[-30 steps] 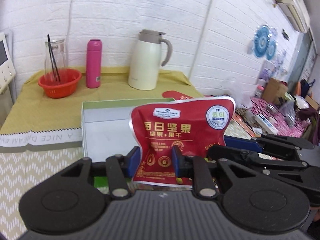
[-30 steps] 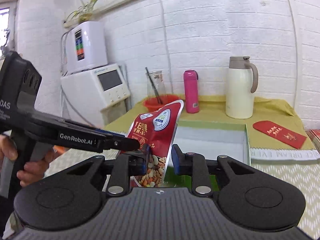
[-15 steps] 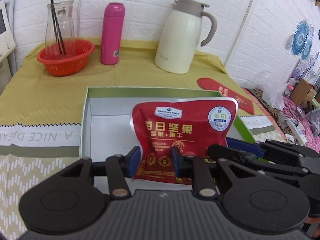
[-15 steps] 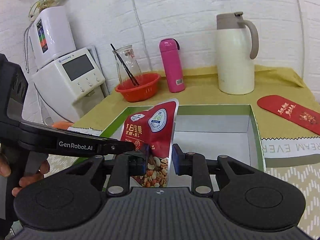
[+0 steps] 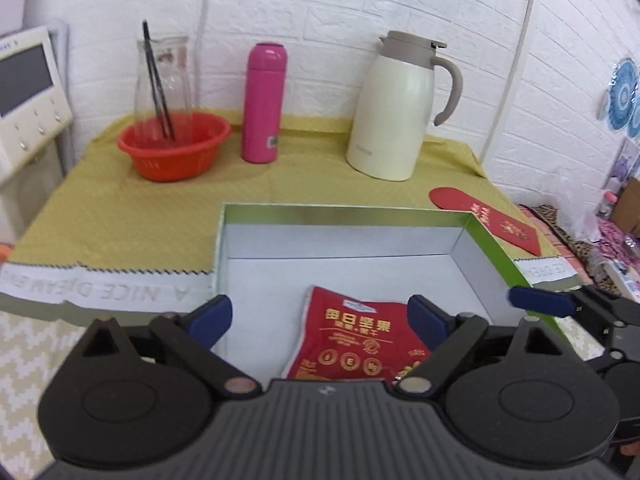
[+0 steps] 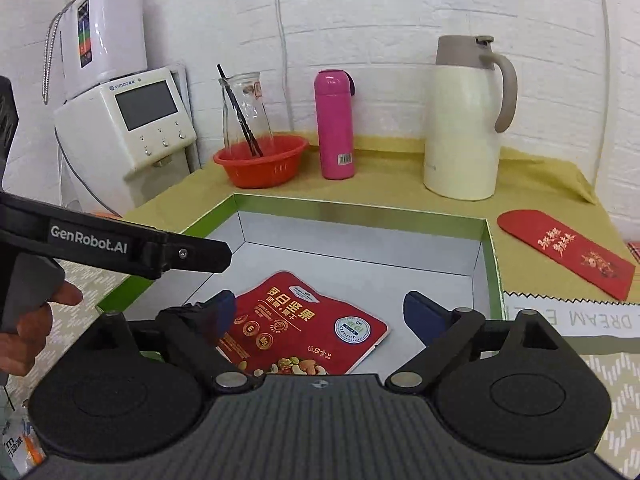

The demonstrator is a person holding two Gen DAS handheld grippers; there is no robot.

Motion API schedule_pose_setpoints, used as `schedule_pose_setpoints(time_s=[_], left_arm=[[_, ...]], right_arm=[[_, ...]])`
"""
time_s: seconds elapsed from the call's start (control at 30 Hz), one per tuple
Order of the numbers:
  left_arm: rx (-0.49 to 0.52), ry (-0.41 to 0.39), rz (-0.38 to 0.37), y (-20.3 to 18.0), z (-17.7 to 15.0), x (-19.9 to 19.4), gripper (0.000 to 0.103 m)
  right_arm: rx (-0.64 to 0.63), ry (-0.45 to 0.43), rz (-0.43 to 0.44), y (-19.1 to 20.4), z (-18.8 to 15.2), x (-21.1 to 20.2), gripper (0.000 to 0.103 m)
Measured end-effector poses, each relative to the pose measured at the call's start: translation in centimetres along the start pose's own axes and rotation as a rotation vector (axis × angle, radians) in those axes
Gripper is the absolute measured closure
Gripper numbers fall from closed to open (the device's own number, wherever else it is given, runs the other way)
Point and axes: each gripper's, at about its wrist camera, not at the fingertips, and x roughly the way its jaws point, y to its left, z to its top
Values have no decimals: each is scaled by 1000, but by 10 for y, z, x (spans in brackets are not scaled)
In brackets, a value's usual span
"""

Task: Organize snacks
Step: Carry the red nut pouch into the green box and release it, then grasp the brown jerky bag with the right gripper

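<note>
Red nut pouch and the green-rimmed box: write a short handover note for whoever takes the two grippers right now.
Left gripper: open, jaws have just been opening, nothing pinched.
Right gripper: open, jaws have just been opening, nothing pinched.
Red nut pouch: lying flat on the floor of the green-rimmed box, near its front edge, free of both grippers.
Done: this pouch is placed in the box.
Left: draw both grippers back clear of the box. A packet shows partly at the lower left edge of the right wrist view; it may be the next snack, but I cannot tell.
</note>
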Motion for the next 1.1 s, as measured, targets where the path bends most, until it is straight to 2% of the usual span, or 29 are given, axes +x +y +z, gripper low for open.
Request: schedule_pose_setpoints(time_s=[0.3,0.63,0.87,1.03,1.1], left_arm=[[53,-77,56,-18,-6,-52,14],[110,-157,39,-49,-33,-115,14],[125,-155,-40,-68,-69,-150,14],[139,-112,-109,-78,-112,-156,14],[140,-82,-153,-79,-133,-157,14]], right_arm=[[-3,-34,-18,12,2,-49,0],[-12,-51,-43,23,-13,-115,0],[28,-49,-26,15,-43,-164,0],[7,-31,-110,11,-87,-181,0],[3,-15,-115,7,-104,-182,0]])
